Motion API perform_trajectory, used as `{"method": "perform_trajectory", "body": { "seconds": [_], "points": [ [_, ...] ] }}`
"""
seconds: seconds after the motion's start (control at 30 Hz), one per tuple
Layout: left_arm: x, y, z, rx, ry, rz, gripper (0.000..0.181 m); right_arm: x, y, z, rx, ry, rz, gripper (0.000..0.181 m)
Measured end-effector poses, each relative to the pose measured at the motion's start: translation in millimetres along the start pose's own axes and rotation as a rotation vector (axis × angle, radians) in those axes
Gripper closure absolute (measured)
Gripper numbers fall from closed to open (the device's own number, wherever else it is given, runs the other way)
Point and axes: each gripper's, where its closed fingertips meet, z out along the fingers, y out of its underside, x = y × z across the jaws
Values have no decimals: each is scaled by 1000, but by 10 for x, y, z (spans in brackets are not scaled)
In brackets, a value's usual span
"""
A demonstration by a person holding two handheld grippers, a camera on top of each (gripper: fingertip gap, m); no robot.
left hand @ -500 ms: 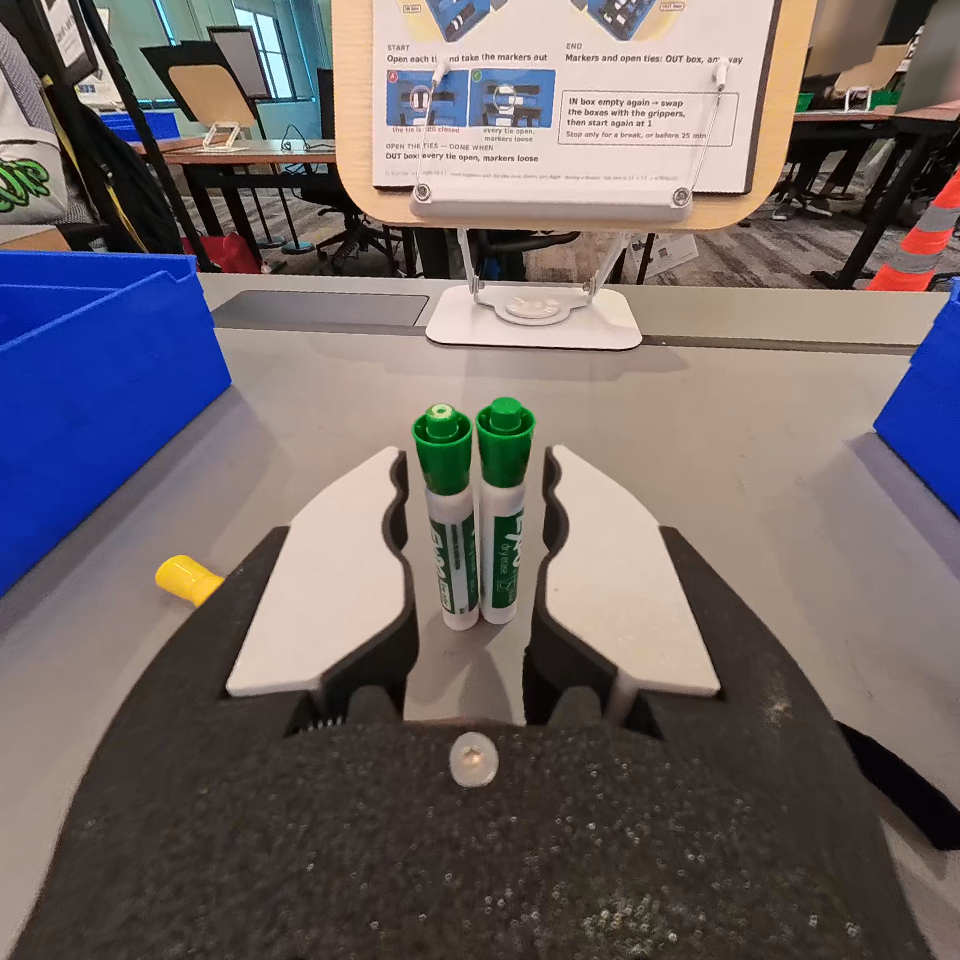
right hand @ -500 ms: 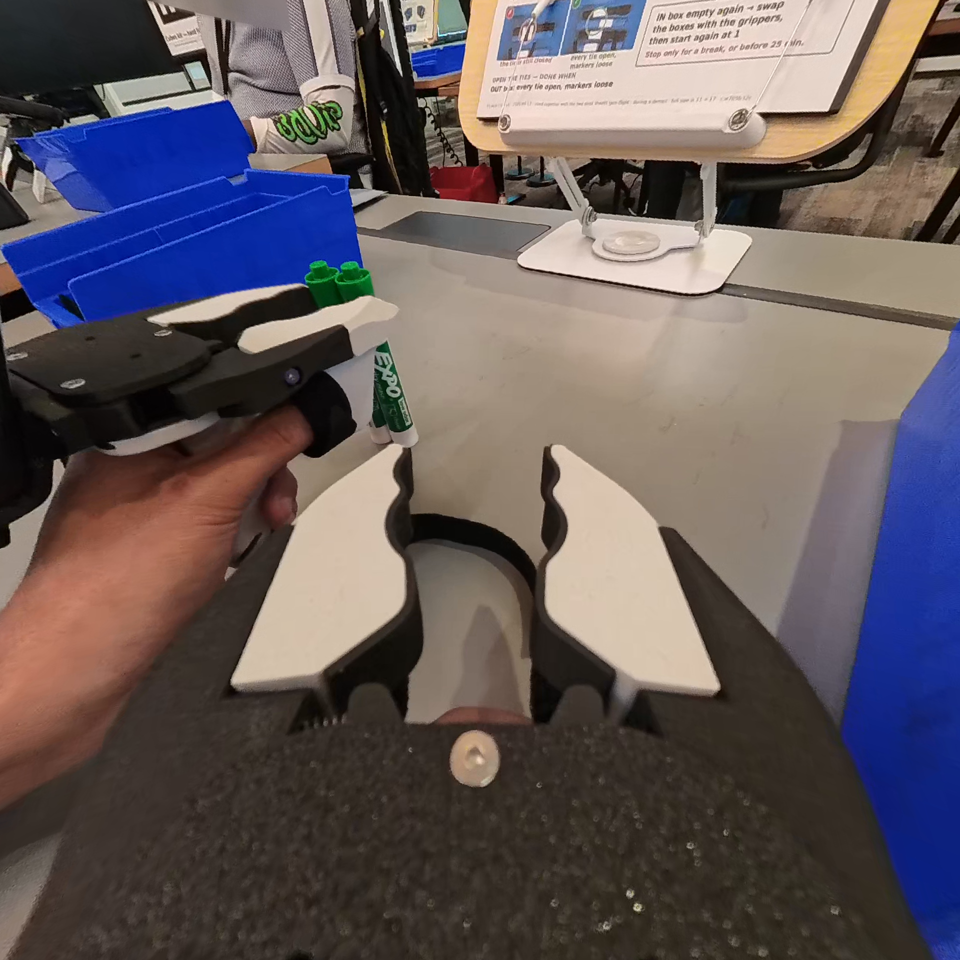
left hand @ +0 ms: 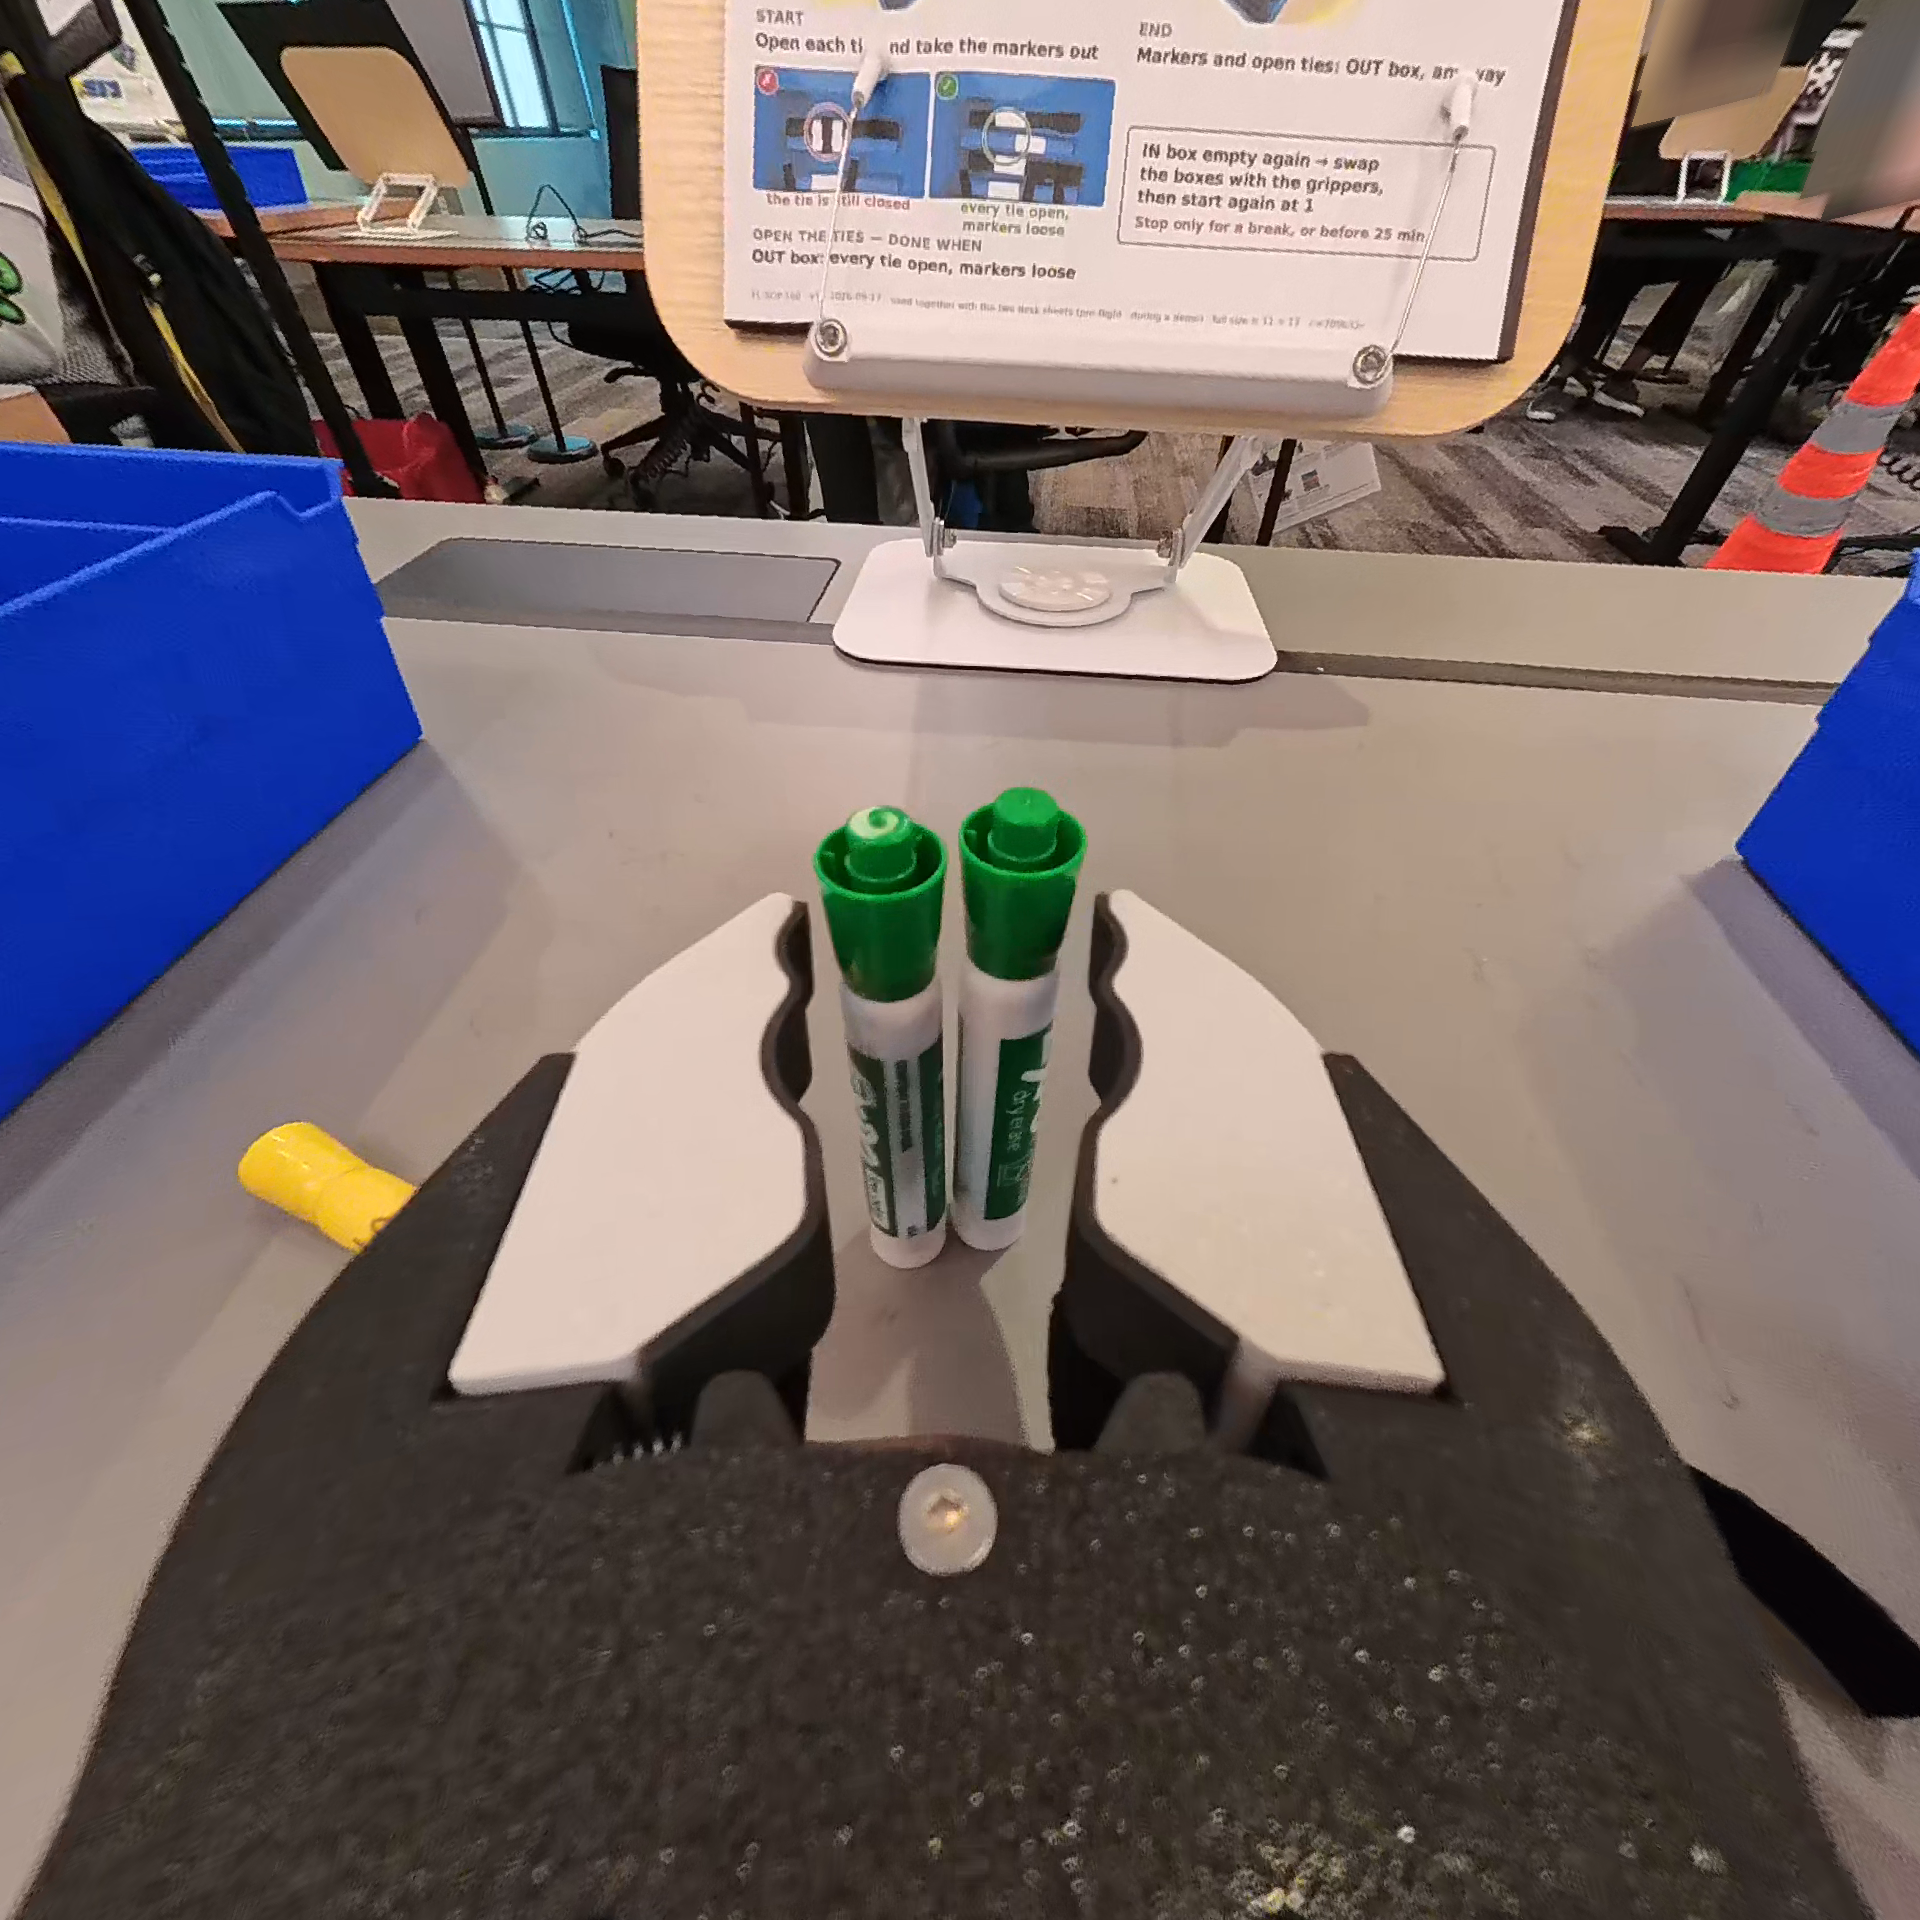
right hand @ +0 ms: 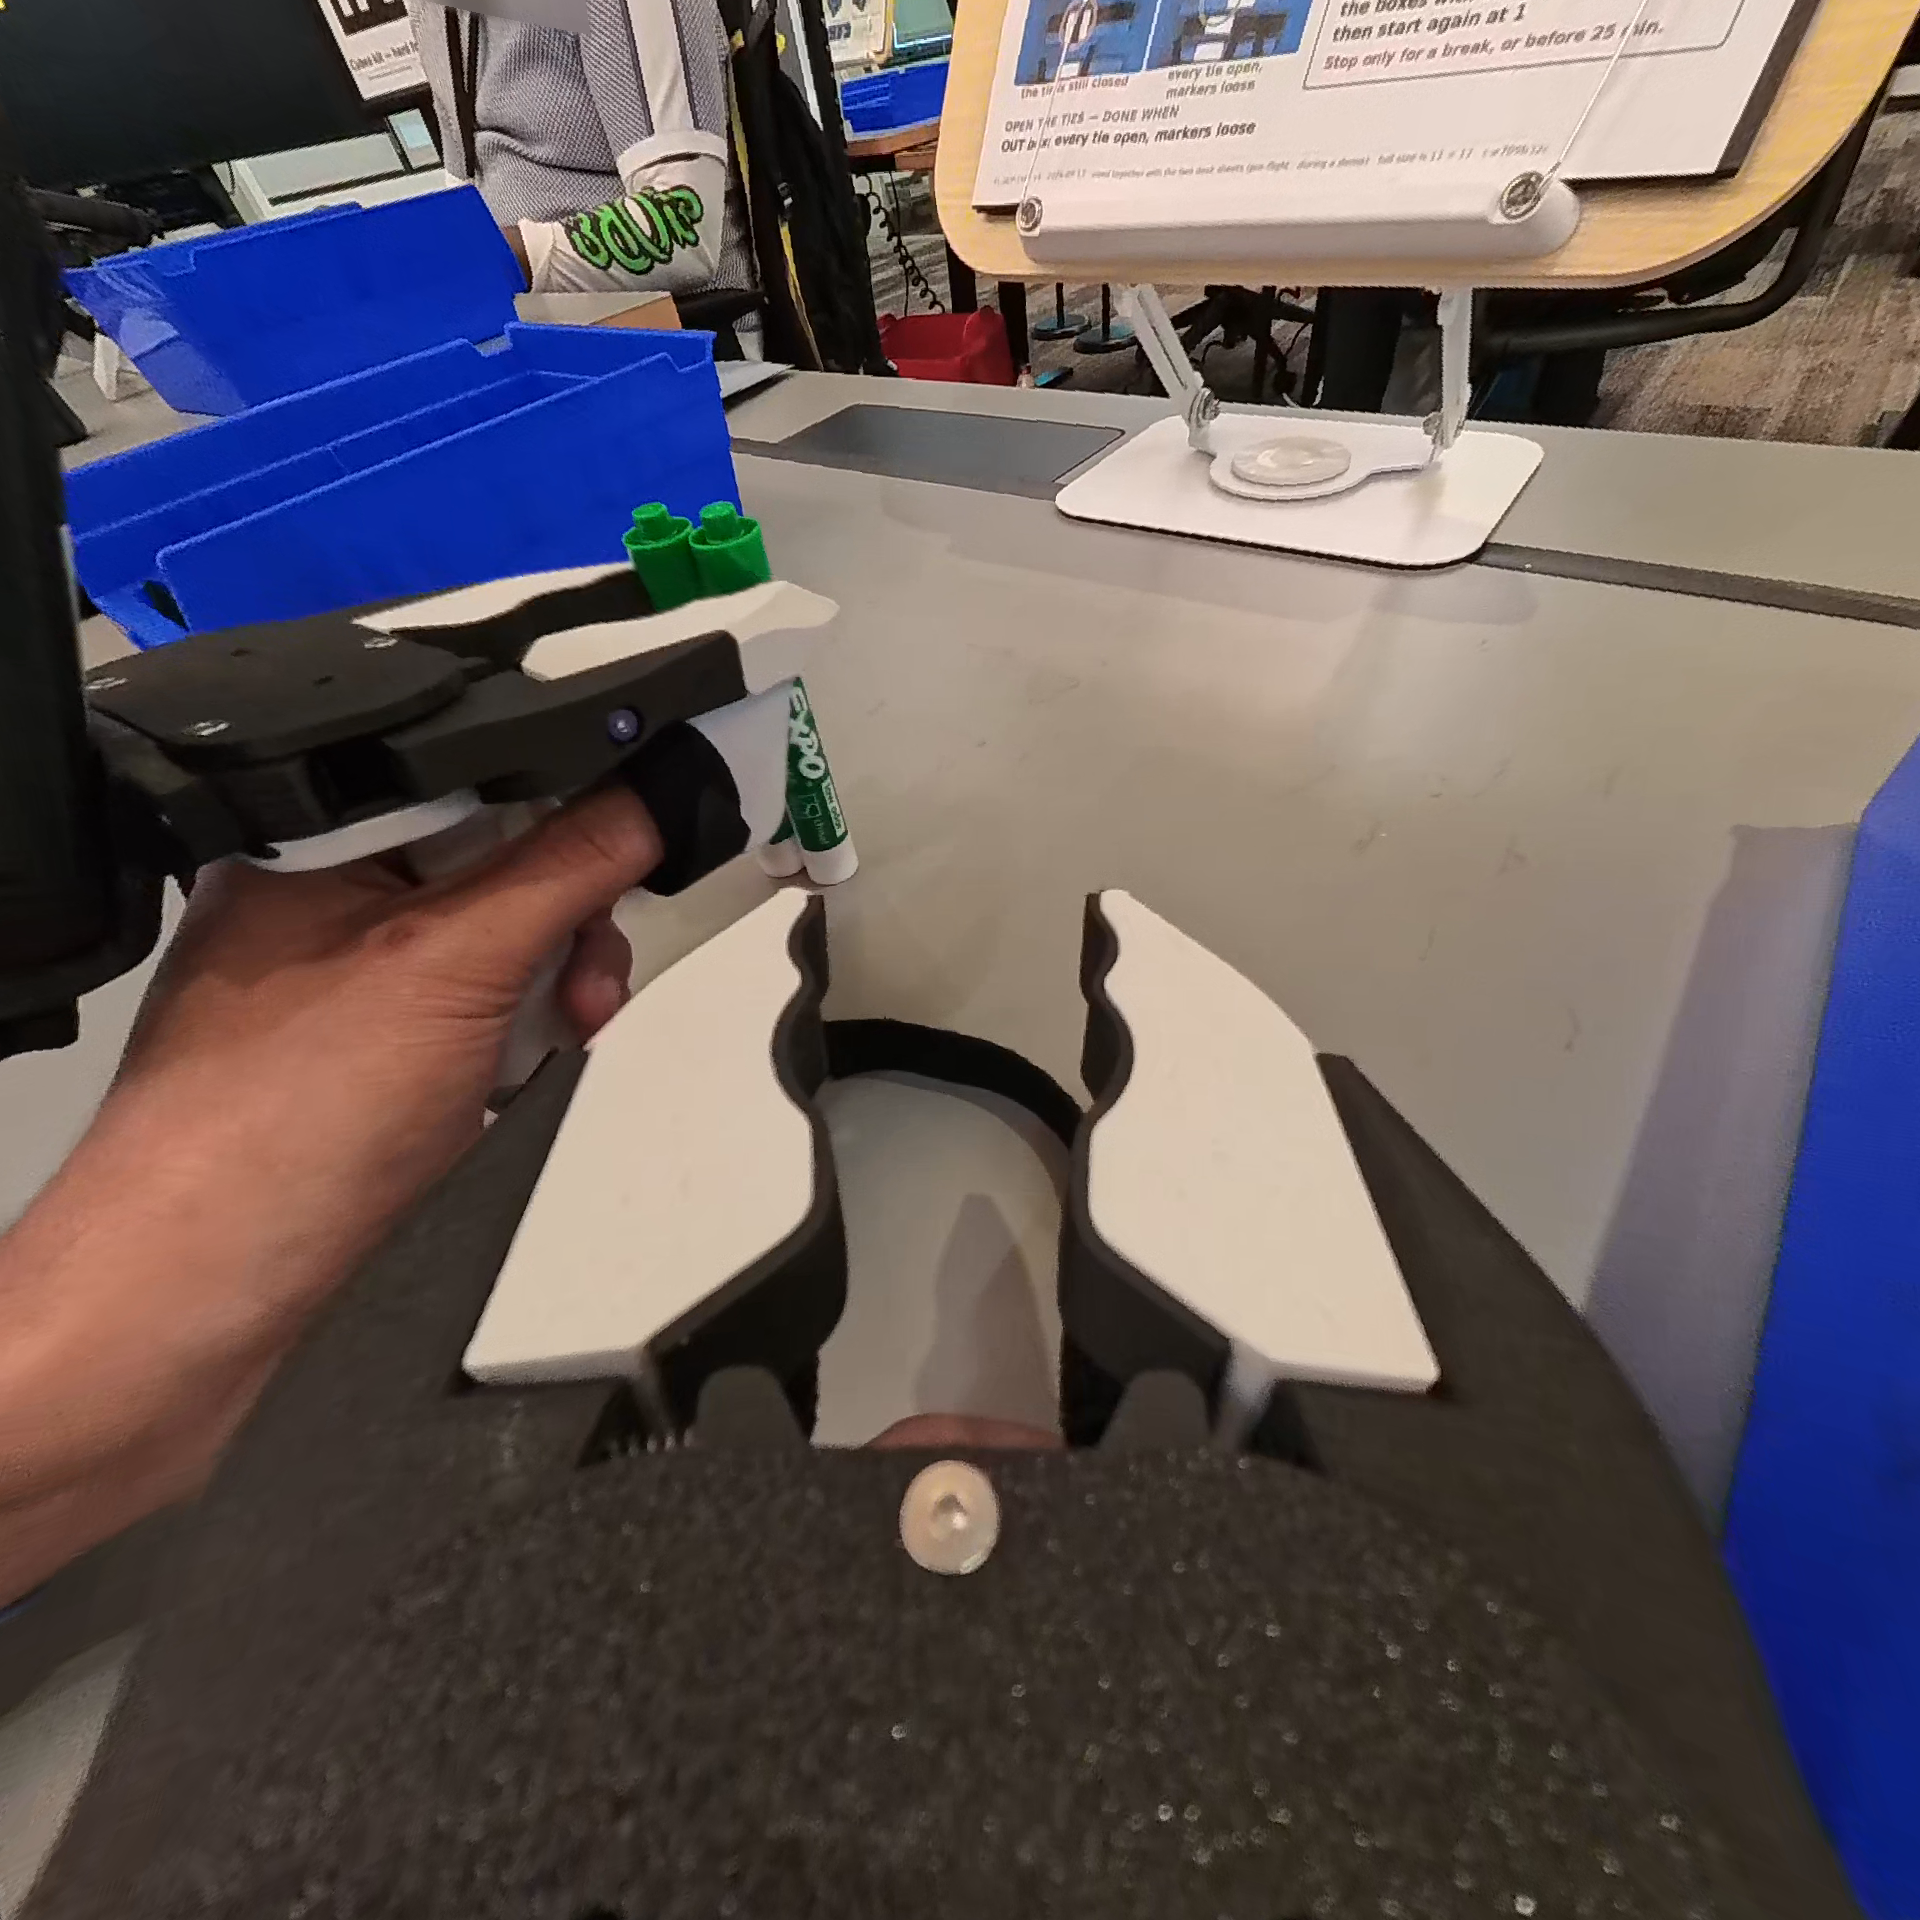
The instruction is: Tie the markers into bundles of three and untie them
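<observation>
My left gripper [left hand: 945, 925] is shut on two green markers [left hand: 951, 1039] and holds them upright, caps up. In the right wrist view the left gripper [right hand: 727, 613] holds the same markers [right hand: 810, 779] just above the grey table [right hand: 1351, 779], to the left of and just beyond my right gripper. A hand [right hand: 343, 1018] holds it. My right gripper [right hand: 951, 914] is open, with nothing between its fingertips. A black strap loop [right hand: 935, 1044] shows low between its fingers; I cannot tell whether it touches them. A yellow marker [left hand: 312, 1179] lies on the table left of the left gripper.
A blue bin [left hand: 177, 727] stands on the left and shows in the right wrist view too [right hand: 416, 457]. Another blue bin [left hand: 1849, 831] stands on the right [right hand: 1839, 1247]. An instruction board on a white stand [left hand: 1049, 613] is at the table's far edge. A person [right hand: 613, 135] is beyond the table.
In the right wrist view the left gripper with the two green markers has shifted slightly right, closer to my right gripper's fingertips. Both grippers keep the same opening.
</observation>
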Motion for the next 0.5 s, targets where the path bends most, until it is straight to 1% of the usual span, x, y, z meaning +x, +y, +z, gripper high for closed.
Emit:
{"method": "perform_trajectory", "body": {
  "seconds": [0.23,0.4,0.5],
  "points": [
    [-10,50,91,-42,7,-27,126,-25,2,7,0,-10,3,135],
    [-1,87,100,-55,-6,-16,133,-38,2,9,-1,-17,5,135],
    [-19,106,115,-68,-13,-26,133,-38,-3,5,1,-18,7,135]
  ]
}}
